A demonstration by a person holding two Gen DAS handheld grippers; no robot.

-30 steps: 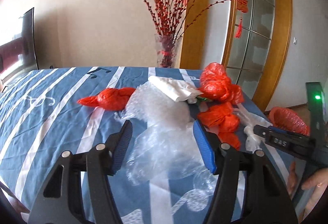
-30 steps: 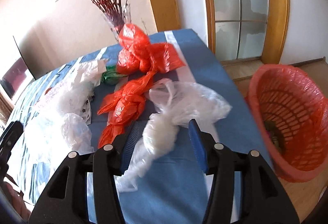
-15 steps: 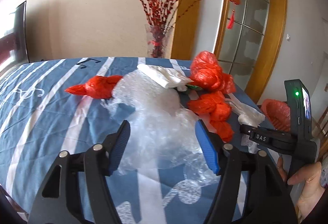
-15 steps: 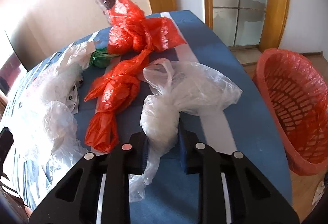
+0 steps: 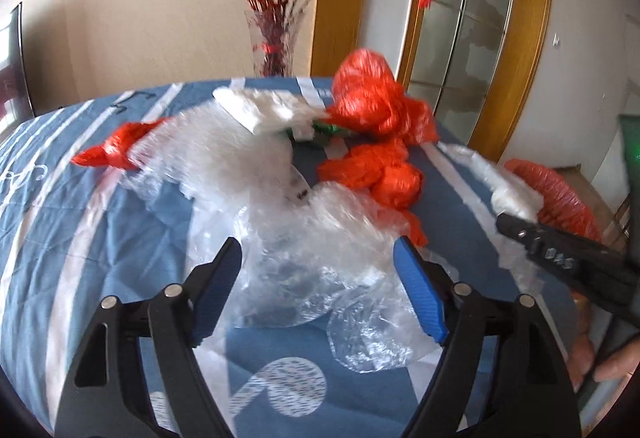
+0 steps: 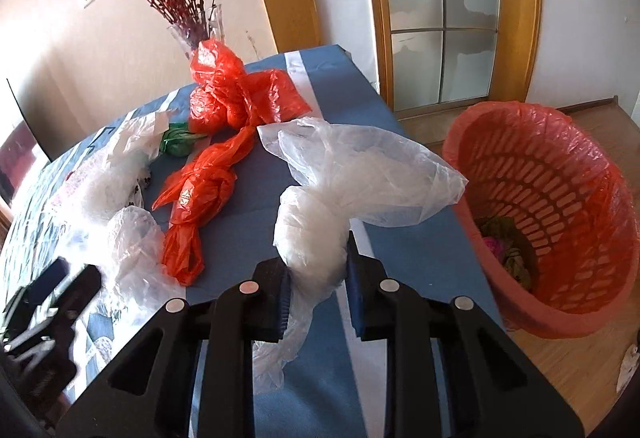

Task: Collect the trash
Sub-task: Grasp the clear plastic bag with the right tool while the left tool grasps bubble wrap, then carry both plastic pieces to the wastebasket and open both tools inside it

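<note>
White bag [image 6: 320,238] pinched in your right gripper [image 6: 316,290], table [image 6: 420,262] edge; basket [image 6: 560,197] right of it (floor). Left gripper [image 5: 316,290] opening, straddling clear plastic [image 5: 312,262], untouched.

Right gripper [image 6: 314,278] now clamped on white bag [image 6: 360,181]; left gripper [image 5: 316,290] wider, nearer clear plastic [image 5: 316,246]

white bag [image 6: 320,238]: twisted, table edge | red bags [image 6: 236,97]: knotted, mid-table | red basket [image 6: 560,205]: floor, beside table
</note>
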